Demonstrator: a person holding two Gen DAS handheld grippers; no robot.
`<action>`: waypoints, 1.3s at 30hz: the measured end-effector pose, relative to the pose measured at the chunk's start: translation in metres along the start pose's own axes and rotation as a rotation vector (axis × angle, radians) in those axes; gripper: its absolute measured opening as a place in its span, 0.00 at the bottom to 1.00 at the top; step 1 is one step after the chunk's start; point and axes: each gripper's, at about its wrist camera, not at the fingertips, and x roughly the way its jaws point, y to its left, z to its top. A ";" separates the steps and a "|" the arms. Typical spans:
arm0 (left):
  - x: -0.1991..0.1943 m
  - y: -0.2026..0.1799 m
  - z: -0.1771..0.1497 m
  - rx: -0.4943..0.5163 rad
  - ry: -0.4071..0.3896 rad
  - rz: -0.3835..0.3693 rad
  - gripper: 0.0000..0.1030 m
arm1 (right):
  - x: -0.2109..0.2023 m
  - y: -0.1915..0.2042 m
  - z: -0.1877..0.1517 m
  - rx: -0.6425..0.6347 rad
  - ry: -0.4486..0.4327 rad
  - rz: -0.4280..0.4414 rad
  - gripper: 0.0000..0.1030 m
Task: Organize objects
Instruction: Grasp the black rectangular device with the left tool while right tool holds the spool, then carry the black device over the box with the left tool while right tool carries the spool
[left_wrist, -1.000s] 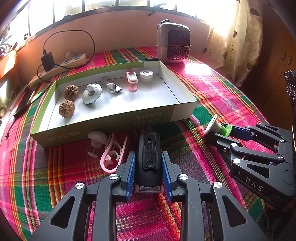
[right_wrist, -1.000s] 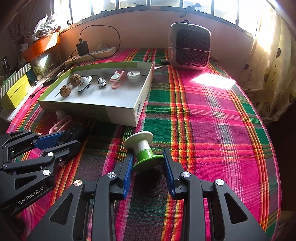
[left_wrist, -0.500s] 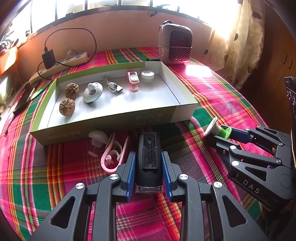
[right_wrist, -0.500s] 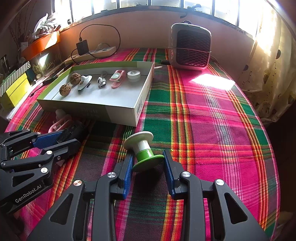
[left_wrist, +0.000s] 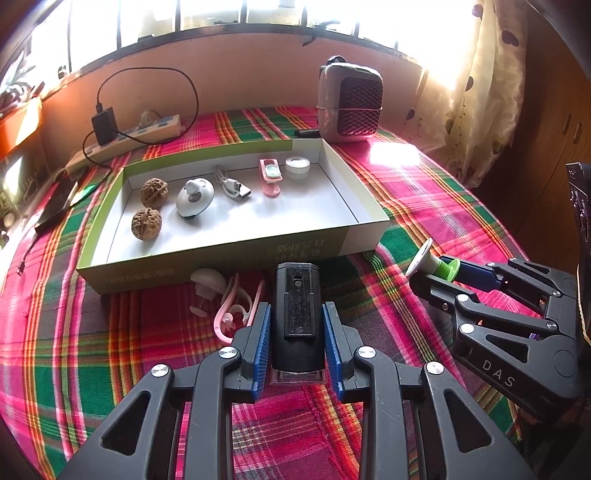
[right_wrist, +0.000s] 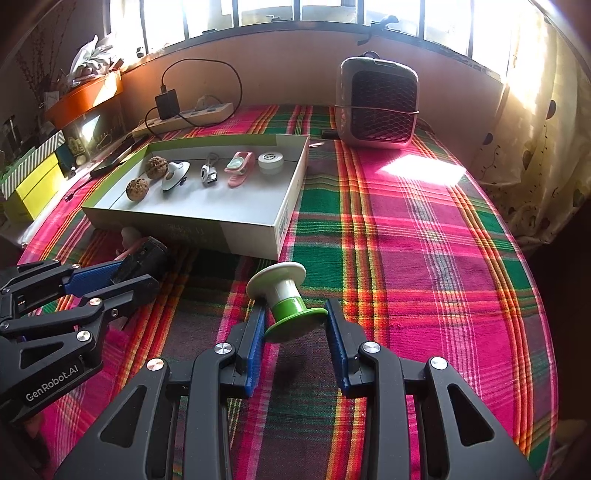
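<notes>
Left tongs (left_wrist: 297, 325) clamped on a black boxy device (left_wrist: 297, 314): matte body, rectangular clip plate on top face with a small hole near the far end, clear lens-like window at the near end; blue ribbed pads flush on both sides, device held just in front of the box's near wall. Right tongs (right_wrist: 295, 325) gripping a spool (right_wrist: 286, 295): white flange and white upper barrel, green lower barrel and green flange, tilted, green flange caught between the blue pads, white end pointing toward the box. Both over the plaid pink-green cloth on the table (right_wrist: 424, 258). Just left of the black device, on the cloth against the box wall: pink ear-hook piece (left_wrist: 236, 306) and a white mushroom-shaped plug (left_wrist: 207, 284). Shallow cardboard box (left_wrist: 236, 254), green outer rim, white inside, holding two walnuts (left_wrist: 147, 210), white round gadget (left_wrist: 194, 197), USB cable end (left_wrist: 232, 186), pink clip (left_wrist: 270, 175), white round puck (left_wrist: 297, 166), all in a row near the far wall. Readable: "DAS" on the right tongs' body, "GenRobot.AI" on the left tongs' body; printed characters on box near wall, too faint to read. Farther back: grey heater (right_wrist: 378, 103) with mesh grille, power strip (left_wrist: 129, 142) with black adapter plugged in.
</notes>
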 end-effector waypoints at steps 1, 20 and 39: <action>-0.002 0.001 0.000 -0.001 -0.004 0.000 0.24 | -0.002 0.001 0.001 -0.001 -0.005 -0.001 0.31; -0.029 0.048 0.013 -0.092 -0.063 0.049 0.24 | -0.020 0.028 0.031 -0.039 -0.075 0.029 0.31; -0.006 0.095 0.038 -0.135 -0.038 0.090 0.24 | 0.034 0.064 0.088 -0.087 -0.030 0.092 0.31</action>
